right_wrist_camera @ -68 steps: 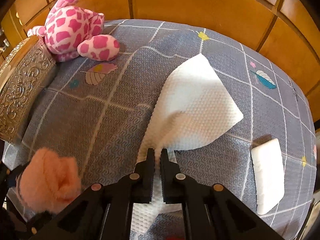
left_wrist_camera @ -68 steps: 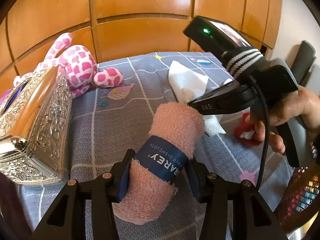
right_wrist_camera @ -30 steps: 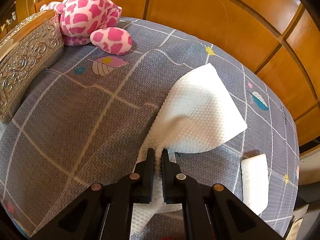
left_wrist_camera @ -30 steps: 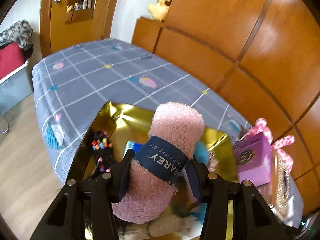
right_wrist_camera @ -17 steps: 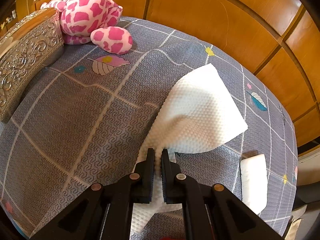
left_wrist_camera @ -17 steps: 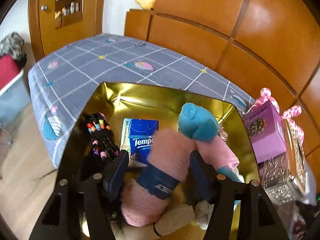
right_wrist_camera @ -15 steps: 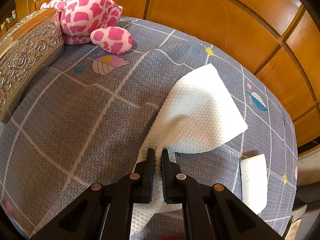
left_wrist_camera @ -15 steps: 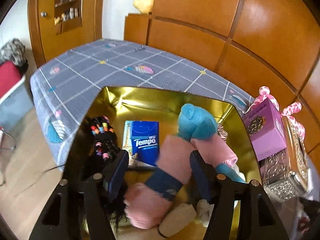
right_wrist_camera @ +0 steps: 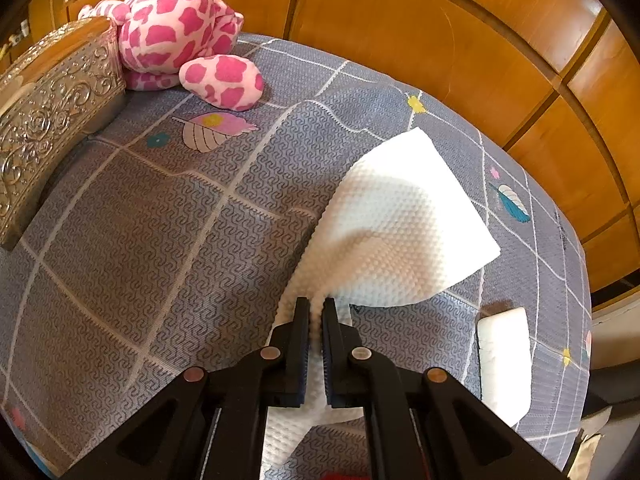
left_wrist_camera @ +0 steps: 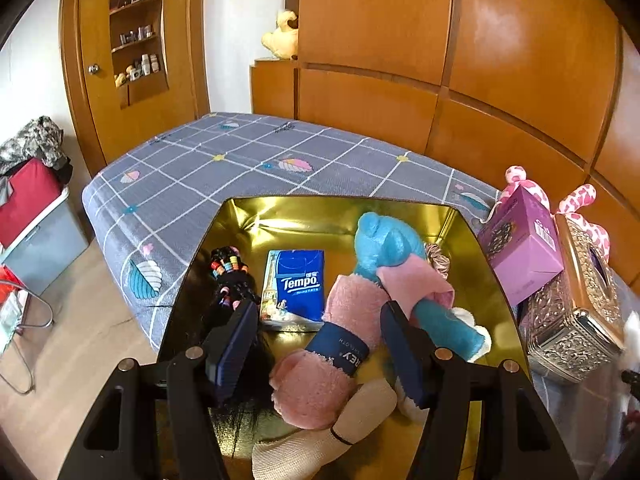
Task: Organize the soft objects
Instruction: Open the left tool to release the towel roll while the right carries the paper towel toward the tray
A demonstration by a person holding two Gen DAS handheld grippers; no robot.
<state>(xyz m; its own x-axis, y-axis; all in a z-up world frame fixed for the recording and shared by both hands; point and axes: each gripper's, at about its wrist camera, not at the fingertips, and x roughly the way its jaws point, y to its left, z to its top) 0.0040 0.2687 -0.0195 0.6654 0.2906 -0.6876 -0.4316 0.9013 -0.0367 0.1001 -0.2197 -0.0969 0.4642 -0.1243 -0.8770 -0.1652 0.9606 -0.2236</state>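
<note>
Towel: the pink rolled towel [left_wrist_camera: 336,344] lies in the gold box [left_wrist_camera: 340,212], between my left tongs [left_wrist_camera: 316,340], which are spread and released.
Cloth: my right tongs [right_wrist_camera: 316,312] are clenched on the white cloth [right_wrist_camera: 396,224].
Next: I'd lift left straight up, clear of the blue toy [left_wrist_camera: 396,264].

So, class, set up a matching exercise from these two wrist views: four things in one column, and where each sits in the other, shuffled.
1. pink rolled towel
2. white cloth
3. purple box
4. spotted plush

a. right of the gold box
b. behind the silver tissue box
c. inside the gold box
d. pinched in the right gripper

1-c, 2-d, 3-a, 4-b
</note>
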